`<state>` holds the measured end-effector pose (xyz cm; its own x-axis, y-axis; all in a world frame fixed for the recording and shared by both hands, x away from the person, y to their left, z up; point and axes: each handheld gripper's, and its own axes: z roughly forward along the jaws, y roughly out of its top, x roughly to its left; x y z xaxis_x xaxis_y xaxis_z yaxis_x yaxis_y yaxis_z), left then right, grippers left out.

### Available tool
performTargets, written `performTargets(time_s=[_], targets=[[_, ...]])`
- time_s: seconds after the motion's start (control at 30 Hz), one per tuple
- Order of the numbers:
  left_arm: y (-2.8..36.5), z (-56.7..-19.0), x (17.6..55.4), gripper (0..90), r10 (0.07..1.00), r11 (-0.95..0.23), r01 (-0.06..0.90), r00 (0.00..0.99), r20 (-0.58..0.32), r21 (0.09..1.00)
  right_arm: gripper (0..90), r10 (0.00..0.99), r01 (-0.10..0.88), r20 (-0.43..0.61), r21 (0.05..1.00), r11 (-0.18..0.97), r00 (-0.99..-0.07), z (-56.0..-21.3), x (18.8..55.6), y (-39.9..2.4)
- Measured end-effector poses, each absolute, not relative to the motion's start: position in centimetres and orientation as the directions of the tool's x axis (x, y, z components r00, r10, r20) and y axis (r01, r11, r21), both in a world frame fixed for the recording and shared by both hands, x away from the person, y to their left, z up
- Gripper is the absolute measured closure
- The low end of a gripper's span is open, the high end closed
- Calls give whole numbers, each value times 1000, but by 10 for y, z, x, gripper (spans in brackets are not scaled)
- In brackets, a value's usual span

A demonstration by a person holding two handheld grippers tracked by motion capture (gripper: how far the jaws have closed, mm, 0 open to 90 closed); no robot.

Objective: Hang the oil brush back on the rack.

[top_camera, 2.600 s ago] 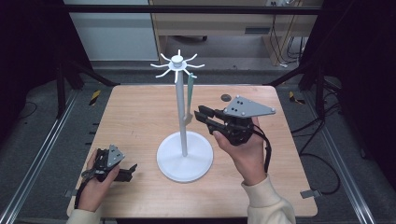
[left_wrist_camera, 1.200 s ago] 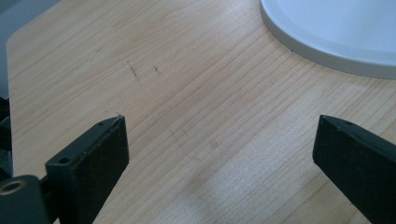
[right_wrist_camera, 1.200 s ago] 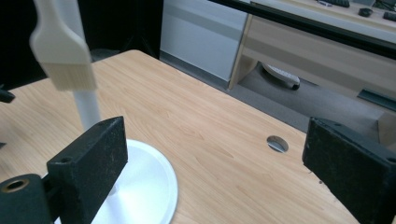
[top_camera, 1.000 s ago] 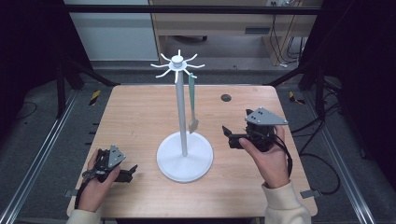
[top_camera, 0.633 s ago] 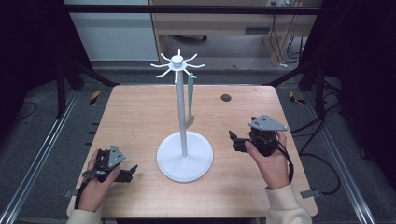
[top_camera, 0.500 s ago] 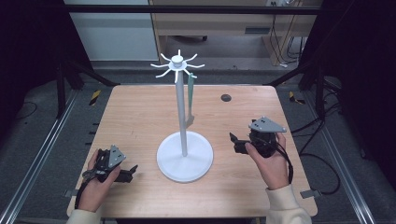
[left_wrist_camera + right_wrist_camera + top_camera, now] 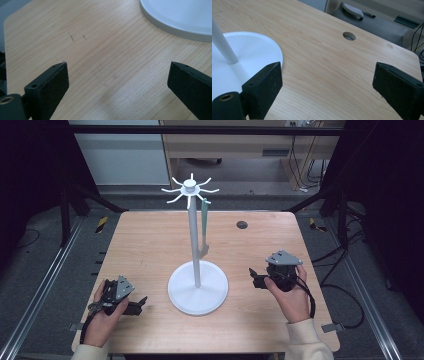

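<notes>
A white stand (image 7: 194,240) with a round base (image 7: 198,289) and a crown of short arms stands mid-table. A pale green utensil (image 7: 204,229) hangs from one arm on its right side. My right gripper (image 7: 256,278) rests low to the right of the base, open and empty; its own view shows the base (image 7: 259,55) and pole (image 7: 222,48) at left, with its gripper point (image 7: 327,87) over bare wood. My left gripper (image 7: 139,304) lies at the front left, open and empty (image 7: 117,87), and the base rim (image 7: 175,27) shows at the upper right of its view.
The wooden table (image 7: 150,245) has a round cable hole (image 7: 242,224) at the back right, seen too as the hole (image 7: 349,36) in the right gripper view. Metal frame rails run along both sides, and cables lie on the floor at the right.
My right gripper has drawn back from the hanging green utensil, moving right and toward the front edge and coming down near the table. The left gripper has stayed put.
</notes>
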<state>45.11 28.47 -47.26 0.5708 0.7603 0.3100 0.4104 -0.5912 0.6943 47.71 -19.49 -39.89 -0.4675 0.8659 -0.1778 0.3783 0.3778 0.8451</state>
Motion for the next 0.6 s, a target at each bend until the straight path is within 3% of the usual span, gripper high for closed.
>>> performTargets(time_s=[0.6], targets=[[285,-473,451,31,760,-591,411,572,309,694,110,881,470,-140,802,369,-453,-435,489,-212]])
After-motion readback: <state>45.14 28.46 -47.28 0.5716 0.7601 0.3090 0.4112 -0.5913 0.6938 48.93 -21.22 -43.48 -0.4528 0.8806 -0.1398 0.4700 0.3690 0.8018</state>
